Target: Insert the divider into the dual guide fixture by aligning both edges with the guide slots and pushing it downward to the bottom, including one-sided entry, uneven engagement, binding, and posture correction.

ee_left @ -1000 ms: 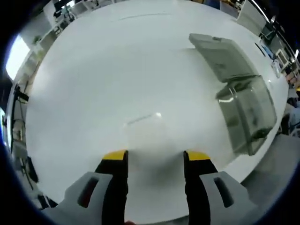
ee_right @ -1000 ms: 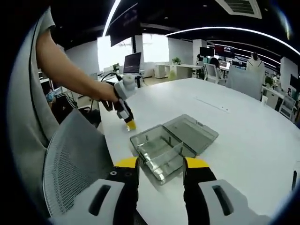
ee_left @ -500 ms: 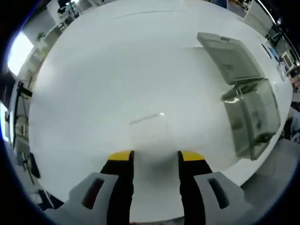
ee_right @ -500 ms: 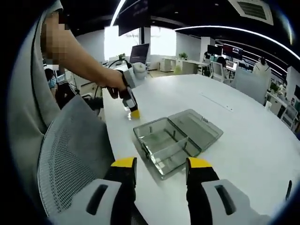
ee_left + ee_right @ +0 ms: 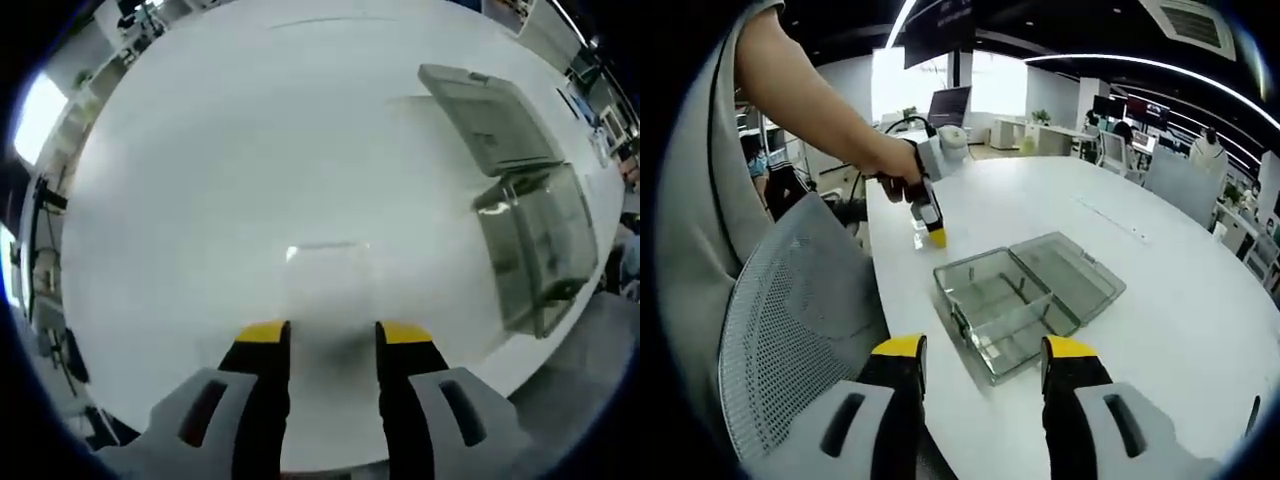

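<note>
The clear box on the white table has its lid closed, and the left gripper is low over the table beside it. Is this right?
One thing is wrong: the box has its lid open, folded back flat on the table, as the right gripper view shows. The left gripper is indeed low over the table beside it.

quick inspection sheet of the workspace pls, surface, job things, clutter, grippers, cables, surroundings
surface: white table, bare around the box
job's things: clear divider flat on the table ahead of the left gripper; open clear box, lid laid back
clutter: nothing seen
grippers: left gripper low over the divider, jaws apart, whether it grips is unclear; right gripper open, short of the box
cables: dark cable behind the left gripper
surroundings: mesh chair, office desks, monitors
</note>
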A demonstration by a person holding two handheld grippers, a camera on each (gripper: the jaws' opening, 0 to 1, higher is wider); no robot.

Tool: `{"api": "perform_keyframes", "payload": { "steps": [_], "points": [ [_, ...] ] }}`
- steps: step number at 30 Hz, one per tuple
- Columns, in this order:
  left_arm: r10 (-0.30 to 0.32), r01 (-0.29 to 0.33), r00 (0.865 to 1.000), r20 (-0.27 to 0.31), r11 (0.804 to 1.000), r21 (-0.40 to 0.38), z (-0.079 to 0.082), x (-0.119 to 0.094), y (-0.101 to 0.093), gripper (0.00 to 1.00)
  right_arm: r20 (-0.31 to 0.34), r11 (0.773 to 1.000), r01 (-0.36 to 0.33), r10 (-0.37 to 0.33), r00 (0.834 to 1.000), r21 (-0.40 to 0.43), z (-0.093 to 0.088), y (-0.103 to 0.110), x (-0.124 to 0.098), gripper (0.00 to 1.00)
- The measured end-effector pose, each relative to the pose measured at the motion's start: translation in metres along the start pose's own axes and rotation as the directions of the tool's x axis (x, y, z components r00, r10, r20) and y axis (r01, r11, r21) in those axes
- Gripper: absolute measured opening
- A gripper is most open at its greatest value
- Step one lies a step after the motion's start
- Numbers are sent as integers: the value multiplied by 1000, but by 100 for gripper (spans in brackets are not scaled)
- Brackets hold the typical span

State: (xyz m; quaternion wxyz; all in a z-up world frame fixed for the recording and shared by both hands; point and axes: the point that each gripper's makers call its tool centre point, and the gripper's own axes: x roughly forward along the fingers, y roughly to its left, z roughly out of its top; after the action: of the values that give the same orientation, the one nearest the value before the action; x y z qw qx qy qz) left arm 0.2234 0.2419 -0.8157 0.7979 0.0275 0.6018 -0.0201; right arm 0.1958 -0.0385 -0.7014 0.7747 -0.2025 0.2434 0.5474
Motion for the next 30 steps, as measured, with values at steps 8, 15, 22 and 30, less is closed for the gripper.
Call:
{"api": "perform_keyframes", "payload": {
  "steps": [8,15,22,30],
  "points": [
    [-6,7,1000,-8,1000,25,0,0,-1,31,-7,1000,-11,11,1000,6,-1,2,1,45],
    [-22,22,1000,-9,999,36,-2,-3,-3,30,-3,1000,-15,15,1000,11,1,3,1,46],
    [-46,46,999,-4,998,33,-5,-4,-4,29,-5,1000,-13,13,1000,19,-1,1,-2,47],
    [-66,66,998,3,998,18,-9,-6,-5,29,-4,1000,-11,12,1000,18,0,0,-6,47]
  ]
}}
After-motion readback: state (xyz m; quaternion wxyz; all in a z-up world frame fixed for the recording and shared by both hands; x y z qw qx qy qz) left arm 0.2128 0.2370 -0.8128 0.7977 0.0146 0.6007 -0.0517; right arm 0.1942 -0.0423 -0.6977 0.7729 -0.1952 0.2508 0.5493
